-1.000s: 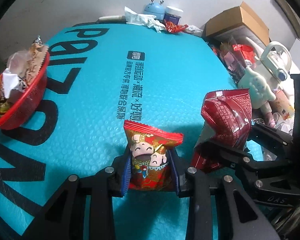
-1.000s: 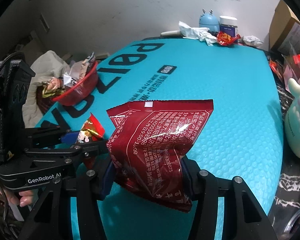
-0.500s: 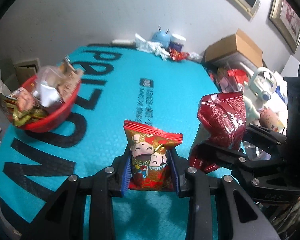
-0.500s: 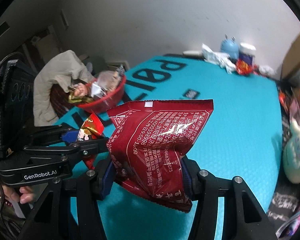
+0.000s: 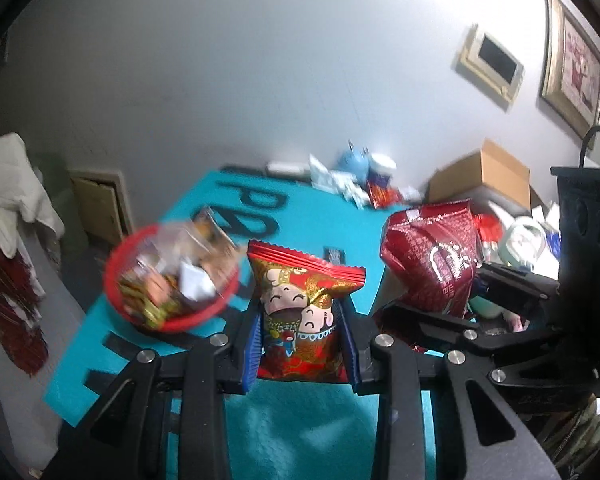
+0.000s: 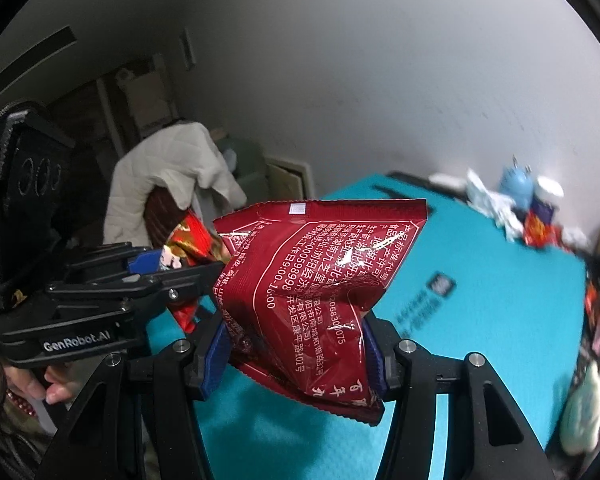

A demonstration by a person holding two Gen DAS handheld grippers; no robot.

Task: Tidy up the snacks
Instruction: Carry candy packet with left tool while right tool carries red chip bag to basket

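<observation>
Behind my table I see a grey wall with two framed pictures [image 5: 572,76] – an open cardboard box [image 5: 484,178] sits below them. A pale quilted jacket [image 6: 168,176] is draped over something at the left. A small blue gadget [image 6: 516,188] stands at the teal mat's [image 5: 300,432] far edge – blurry.

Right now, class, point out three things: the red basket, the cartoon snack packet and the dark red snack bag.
red basket [image 5: 114,286], left wrist view, left rim.
cartoon snack packet [image 5: 302,312], left wrist view, printed front.
dark red snack bag [image 6: 312,276], right wrist view, printed back.
</observation>
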